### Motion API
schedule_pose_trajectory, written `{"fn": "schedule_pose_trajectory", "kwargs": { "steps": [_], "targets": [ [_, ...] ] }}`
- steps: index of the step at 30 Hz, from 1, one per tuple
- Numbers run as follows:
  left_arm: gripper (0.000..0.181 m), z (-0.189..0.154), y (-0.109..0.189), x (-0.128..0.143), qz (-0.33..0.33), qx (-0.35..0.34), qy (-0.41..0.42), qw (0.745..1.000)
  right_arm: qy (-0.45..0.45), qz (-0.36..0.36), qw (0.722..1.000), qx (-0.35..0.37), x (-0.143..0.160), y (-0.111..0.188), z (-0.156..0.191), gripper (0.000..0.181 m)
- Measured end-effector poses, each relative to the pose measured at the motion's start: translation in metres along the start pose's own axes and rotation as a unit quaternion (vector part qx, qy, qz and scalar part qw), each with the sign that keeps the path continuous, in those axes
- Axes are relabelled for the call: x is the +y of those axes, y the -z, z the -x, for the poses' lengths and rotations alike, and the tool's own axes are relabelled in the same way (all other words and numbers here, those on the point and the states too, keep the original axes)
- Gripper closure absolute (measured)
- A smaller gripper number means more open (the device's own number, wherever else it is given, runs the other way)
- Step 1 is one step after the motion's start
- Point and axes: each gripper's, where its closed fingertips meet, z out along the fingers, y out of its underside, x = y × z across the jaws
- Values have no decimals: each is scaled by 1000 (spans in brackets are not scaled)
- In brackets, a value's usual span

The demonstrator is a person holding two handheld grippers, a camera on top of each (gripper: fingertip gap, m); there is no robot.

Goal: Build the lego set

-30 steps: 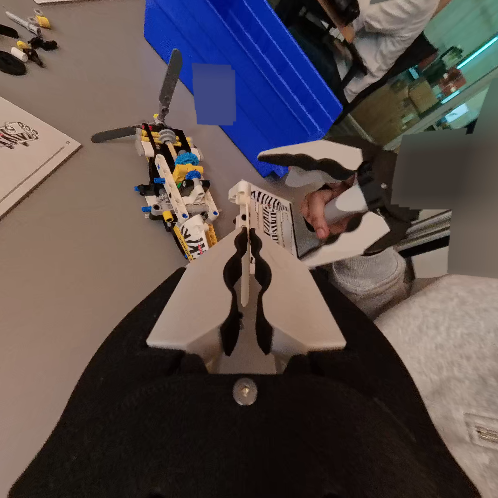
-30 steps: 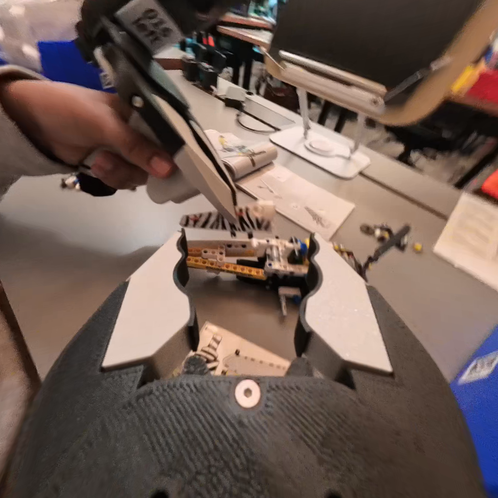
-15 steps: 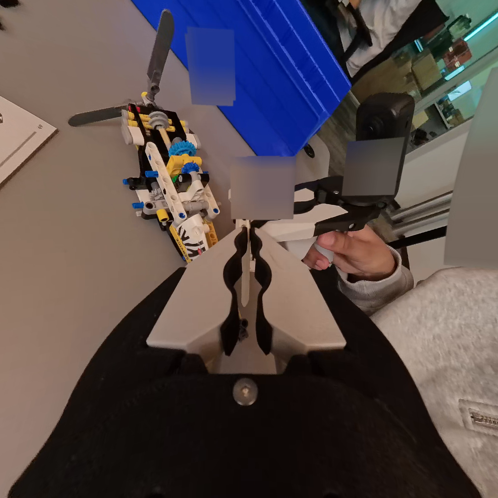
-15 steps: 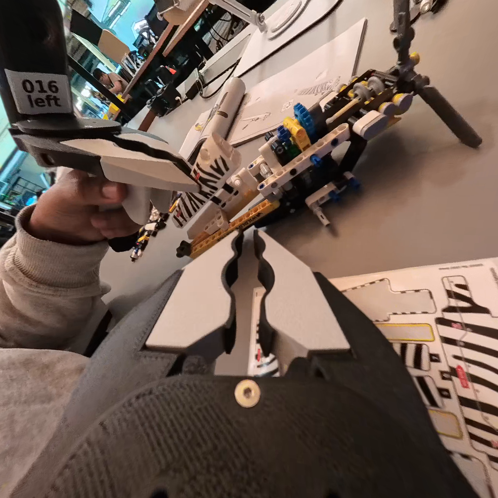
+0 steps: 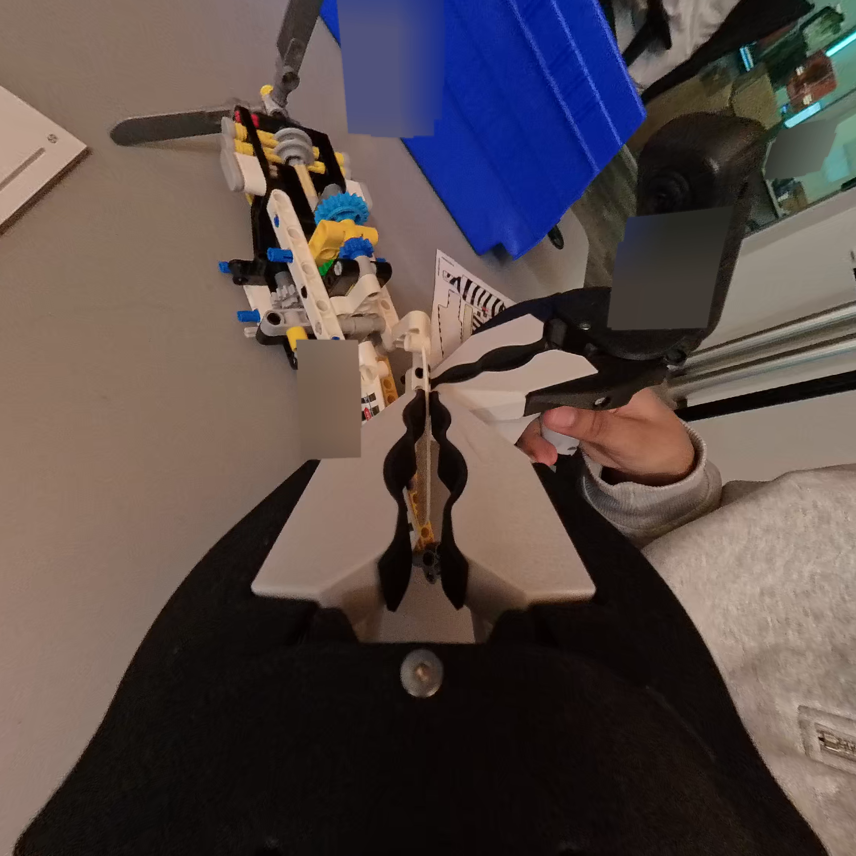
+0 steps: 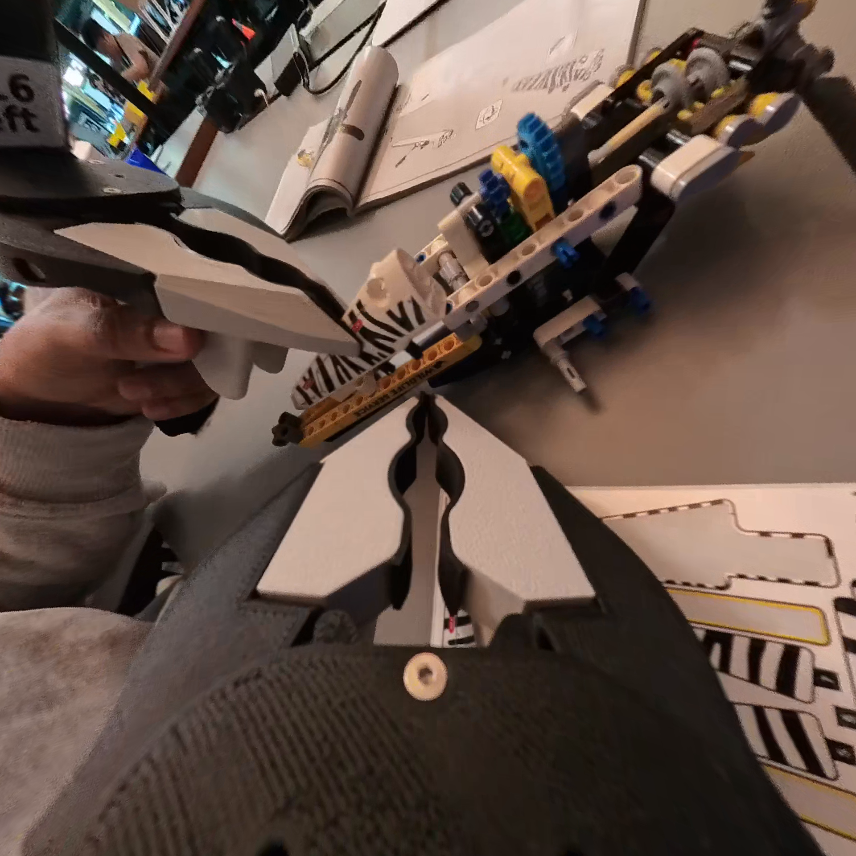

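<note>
1. The left gripper [image 5: 424, 402] sits at the centre of the left wrist view, its jaws clamped on a thin white zebra-striped panel [image 5: 422, 370]. That panel shows only edge-on there; its stripes are plain in the right wrist view [image 6: 370, 333], centre left.
2. The half-built model [image 5: 301, 236] lies on the grey table [image 5: 116, 370] in the upper middle of the left wrist view. The held panel meets it at its near end. A grey mosaic patch covers part of that end, so the joint itself is hard to make out.
3. A dark propeller [image 5: 185, 125] sticks out at the model's far end; one blade is cut off by the top edge.
4. The right gripper [image 6: 427, 407] has its jaws together on nothing, tips just beside the yellow beam [image 6: 380, 393] at the model's near end. Whether they touch it cannot be told.
5. A sticker sheet [image 6: 722, 602] lies flat at lower right of the right wrist view, partly hidden behind the gripper body and cut off by the frame edge.
6. An open instruction booklet [image 6: 417, 120] lies at the top of that view, blurred.
7. A blue bin [image 5: 500, 139] fills the upper right of the left wrist view; a mosaic patch covers part of it.
8. A hand [image 5: 620, 431] in a grey sleeve holds the right gripper at centre right of that view.
</note>
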Motion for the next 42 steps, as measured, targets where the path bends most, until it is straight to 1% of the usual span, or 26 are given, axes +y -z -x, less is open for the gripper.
{"fn": "schedule_pose_trajectory", "kwargs": {
  "steps": [2, 5, 7, 9, 11, 15, 19, 21, 25, 33, 36, 38, 41, 42],
  "targets": [
    [181, 1, 2, 2, 1, 1, 7, 1000, 15, 4, 1000, 17, -1, -3, -3, 181],
    [181, 4, 6, 4, 9, -9, 16, 1000, 18, 21, 1000, 14, 1, -9, -2, 181],
    [181, 5, 6, 7, 25, -16, 19, 999, 5, 30, 999, 16, 4, -12, -3, 181],
    [181, 5, 5, 8, 40, -26, 21, 999, -8, 32, 999, -6, 6, -13, 2, 181],
    [181, 5, 3, 8, 49, -41, 24, 998, -23, 27, 999, -10, 3, -13, 1, 181],
    [181, 7, 2, 7, 35, -69, 44, 996, -60, 16, 998, -24, -1, -16, 0, 181],
    [181, 11, 7, 7, 30, -101, 54, 993, -55, 11, 998, -27, -2, -20, 5, 181],
    [181, 12, 9, 6, 30, -119, 46, 991, -60, 17, 998, -16, 0, -21, 1, 181],
    [181, 15, 9, 5, 43, -153, 10, 987, -75, 16, 997, -24, 0, -21, 1, 181],
    [181, 16, 12, 4, 72, -173, -54, 981, -82, 9, 996, -41, -2, -19, 3, 181],
    [181, 17, 12, 5, 85, -171, -65, 980, -81, 7, 994, -76, -4, -12, 13, 181],
    [181, 17, 12, 6, 92, -168, -75, 979, -74, -15, 992, -100, -10, 1, 19, 181],
    [181, 17, 13, 6, 101, -164, -89, 977, -43, -105, 990, -79, -29, 28, 18, 181],
    [181, 17, 14, 6, 104, -162, -92, 977, -25, -136, 987, -79, -35, 35, 25, 181]
  ]
}}
